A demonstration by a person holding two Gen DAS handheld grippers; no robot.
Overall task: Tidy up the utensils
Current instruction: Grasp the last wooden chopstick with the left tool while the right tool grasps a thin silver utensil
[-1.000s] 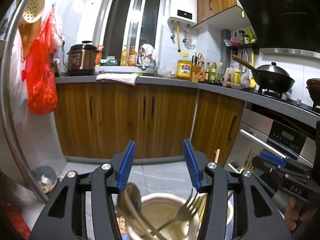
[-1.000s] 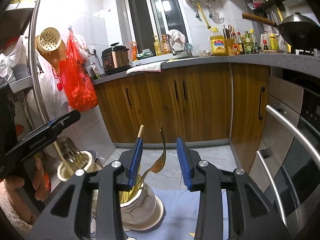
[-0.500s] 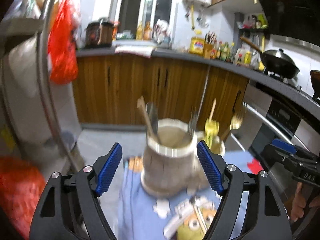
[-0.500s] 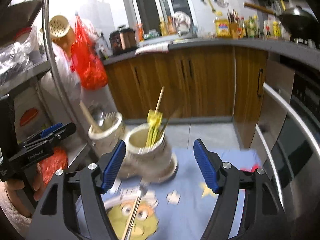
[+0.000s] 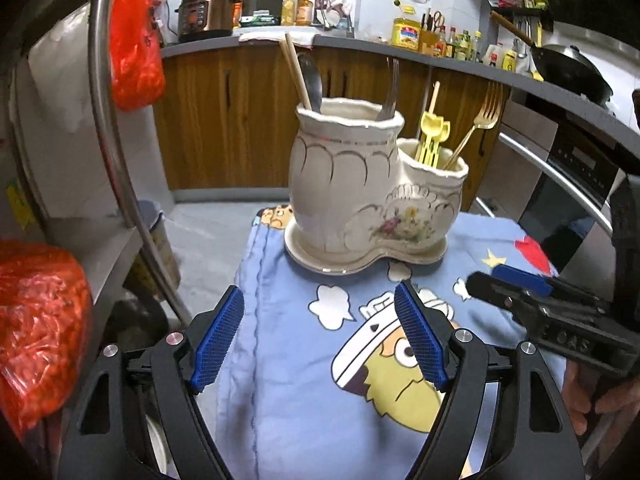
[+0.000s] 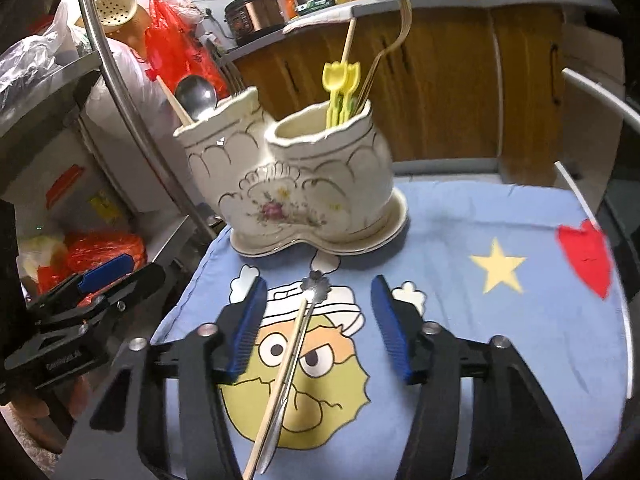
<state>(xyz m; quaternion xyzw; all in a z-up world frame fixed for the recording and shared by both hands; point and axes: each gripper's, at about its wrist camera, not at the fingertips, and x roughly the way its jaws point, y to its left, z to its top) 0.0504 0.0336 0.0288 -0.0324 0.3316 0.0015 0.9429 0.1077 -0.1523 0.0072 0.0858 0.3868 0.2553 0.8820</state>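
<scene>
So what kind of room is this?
A home kitchen, most likely: wooden cabinets under a counter, a wok on the stove, a rice cooker and a ceramic utensil holder on a cloth.

The right claw [image 5: 560, 312], seen from the left wrist view, bears pale letters that look like "DAS". Other lettering is too blurred to read.

One ceramic utensil holder [image 6: 304, 184] with two compartments sits on one cartoon cloth [image 6: 480, 320]. The taller compartment carries one spoon [image 5: 312, 80], one steel fork [image 5: 390, 84] and wooden chopsticks [image 5: 294, 68]; one gold fork [image 5: 486, 114] stands in the other. One chopstick [image 6: 280, 384] and one flower-ended metal utensil [image 6: 308, 320] lie loose.
</scene>
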